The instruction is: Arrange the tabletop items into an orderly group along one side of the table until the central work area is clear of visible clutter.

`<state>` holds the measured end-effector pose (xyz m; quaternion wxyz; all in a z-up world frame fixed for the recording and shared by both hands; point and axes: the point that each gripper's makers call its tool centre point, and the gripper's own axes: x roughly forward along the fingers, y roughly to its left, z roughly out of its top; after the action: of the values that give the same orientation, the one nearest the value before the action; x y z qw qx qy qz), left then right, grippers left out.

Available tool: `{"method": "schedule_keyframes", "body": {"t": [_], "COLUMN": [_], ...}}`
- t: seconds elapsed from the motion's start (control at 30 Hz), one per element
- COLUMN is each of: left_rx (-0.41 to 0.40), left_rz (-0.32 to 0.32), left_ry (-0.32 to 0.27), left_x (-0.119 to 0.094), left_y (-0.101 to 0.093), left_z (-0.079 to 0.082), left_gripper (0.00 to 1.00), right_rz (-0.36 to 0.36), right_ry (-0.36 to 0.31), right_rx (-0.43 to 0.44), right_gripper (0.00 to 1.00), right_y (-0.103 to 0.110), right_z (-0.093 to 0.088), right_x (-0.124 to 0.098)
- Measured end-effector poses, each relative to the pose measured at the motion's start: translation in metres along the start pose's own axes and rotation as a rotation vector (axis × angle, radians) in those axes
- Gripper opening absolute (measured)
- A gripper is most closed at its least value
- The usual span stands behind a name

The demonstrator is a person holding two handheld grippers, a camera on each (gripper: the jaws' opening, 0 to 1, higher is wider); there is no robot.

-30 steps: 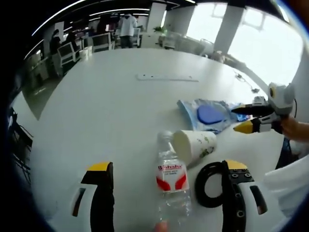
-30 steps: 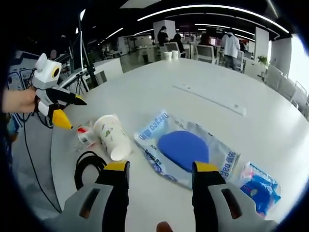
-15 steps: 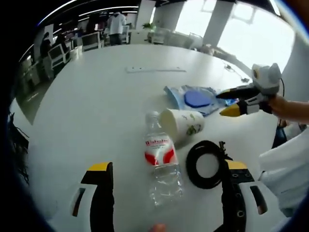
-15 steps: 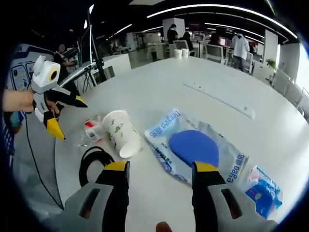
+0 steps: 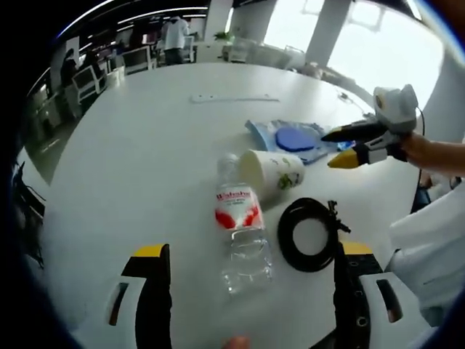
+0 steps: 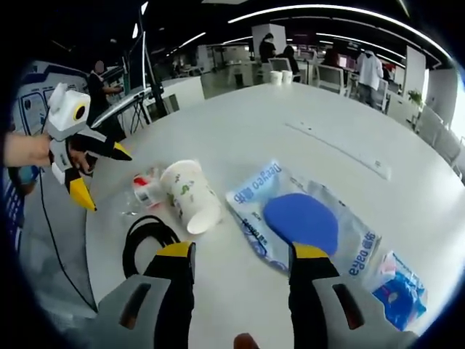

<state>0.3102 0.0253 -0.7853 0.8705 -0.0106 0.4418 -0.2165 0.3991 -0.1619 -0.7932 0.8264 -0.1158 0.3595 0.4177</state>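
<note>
Left gripper view: bottle (image 5: 240, 233), cup (image 5: 272, 174), cable (image 5: 309, 235) lie mid-frame, seemingly unsorted; both claws gape empty.

An open-plan office: a large round white surface (image 5: 145, 145) stands in a wide room under long ceiling light strips (image 6: 327, 13), with desks and office chairs (image 5: 98, 78) beyond, people (image 6: 370, 71) standing among them, white columns (image 5: 325, 29) and bright windows (image 5: 389, 54) along one side.
</note>
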Motion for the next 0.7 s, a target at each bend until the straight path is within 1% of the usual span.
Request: {"method": "schedule_keyframes", "body": {"t": [0.27,0.4,0.5,0.7], "left_rx": [-0.004,-0.008,-0.007,-0.017], "left_rz": [0.001,0.003,0.006,0.006], "left_ry": [-0.005,-0.007,-0.008,-0.003], "left_x": [-0.003,-0.005,-0.007,-0.009], "left_y": [-0.002,-0.003,-0.003,-0.002], "left_z": [-0.002,-0.004,-0.008,-0.016], "left_gripper": [0.90,0.90,0.90,0.90], "right_rz": [0.028,0.048,0.073,0.112], "right_ry": [0.007,0.002,-0.003,-0.002], "right_rx": [-0.023,-0.034,-0.058,-0.092], "right_gripper": [0.49,0.49,0.49,0.49], "right_y": [0.007,0.010,0.014,0.023], "right_z": [0.005,0.012,0.020,0.027], "right_x": [0.002,0.003,0.004,0.006]}}
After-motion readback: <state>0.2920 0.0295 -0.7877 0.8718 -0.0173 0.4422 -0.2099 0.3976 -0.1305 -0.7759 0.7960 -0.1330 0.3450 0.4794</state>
